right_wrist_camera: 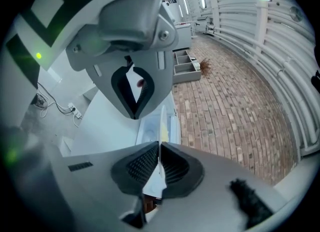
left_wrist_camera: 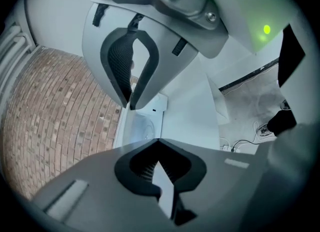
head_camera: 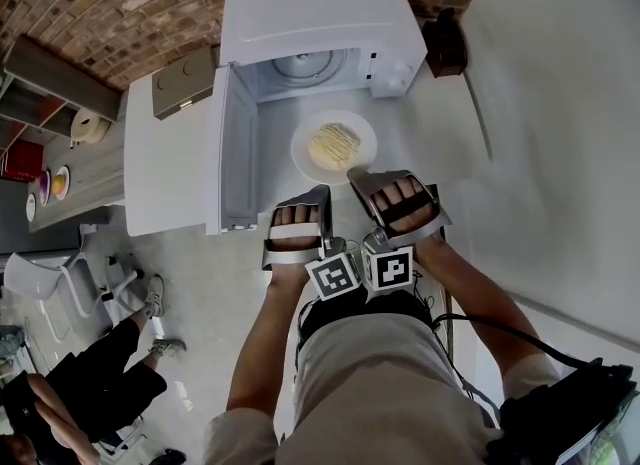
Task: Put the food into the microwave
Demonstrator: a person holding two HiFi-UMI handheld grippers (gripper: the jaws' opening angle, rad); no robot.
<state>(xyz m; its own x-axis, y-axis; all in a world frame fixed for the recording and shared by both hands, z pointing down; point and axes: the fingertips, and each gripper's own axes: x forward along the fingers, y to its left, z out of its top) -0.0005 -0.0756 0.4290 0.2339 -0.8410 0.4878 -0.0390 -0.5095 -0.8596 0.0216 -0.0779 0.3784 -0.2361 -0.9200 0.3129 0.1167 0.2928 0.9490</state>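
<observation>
A white plate (head_camera: pixel 333 145) carrying pale yellow food (head_camera: pixel 334 141) hangs just in front of the open white microwave (head_camera: pixel 310 13). The microwave's door (head_camera: pixel 238 153) is swung out to the left. My right gripper (head_camera: pixel 352 173) is shut on the plate's near rim, and my left gripper (head_camera: pixel 325 193) grips the same rim beside it. In the right gripper view my right gripper (right_wrist_camera: pixel 160 148) pinches the plate (right_wrist_camera: pixel 162 121), seen edge-on, with the cavity behind it. In the left gripper view a white sliver of plate (left_wrist_camera: pixel 164 186) sits between the pads of my left gripper (left_wrist_camera: pixel 160 151).
A grey box (head_camera: pixel 185 81) sits left of the microwave and a dark object (head_camera: pixel 445 43) right of it. Low at the left a seated person (head_camera: pixel 90 373) is on the floor side. A shelf with dishes (head_camera: pixel 50 185) stands at far left. Brick floor lies beyond.
</observation>
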